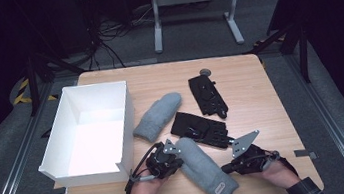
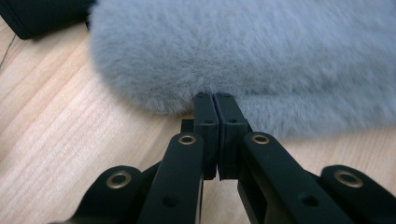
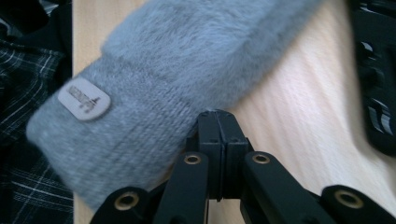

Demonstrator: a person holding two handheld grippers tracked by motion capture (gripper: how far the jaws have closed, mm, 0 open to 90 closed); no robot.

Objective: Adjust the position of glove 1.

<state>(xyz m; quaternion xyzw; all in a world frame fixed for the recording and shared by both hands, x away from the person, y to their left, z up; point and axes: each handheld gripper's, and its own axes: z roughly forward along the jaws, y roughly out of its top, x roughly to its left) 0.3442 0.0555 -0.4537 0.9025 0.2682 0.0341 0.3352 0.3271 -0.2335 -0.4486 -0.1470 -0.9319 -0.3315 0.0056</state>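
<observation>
A fuzzy grey mitten lies flat near the table's front edge, cuff toward me. My left gripper is at its left edge, near the fingertip end. In the left gripper view the jaws are shut, with the left gripper touching the fur of the mitten; I see no fabric between them. My right gripper is at the mitten's right side. In the right gripper view it is shut, tips against the knit cuff of the mitten, beside its label.
A second grey mitten lies by the white open box at left. Two black gloves lie behind the near mitten; one black glove shows at the right gripper view's edge. The wooden table has bare room at right.
</observation>
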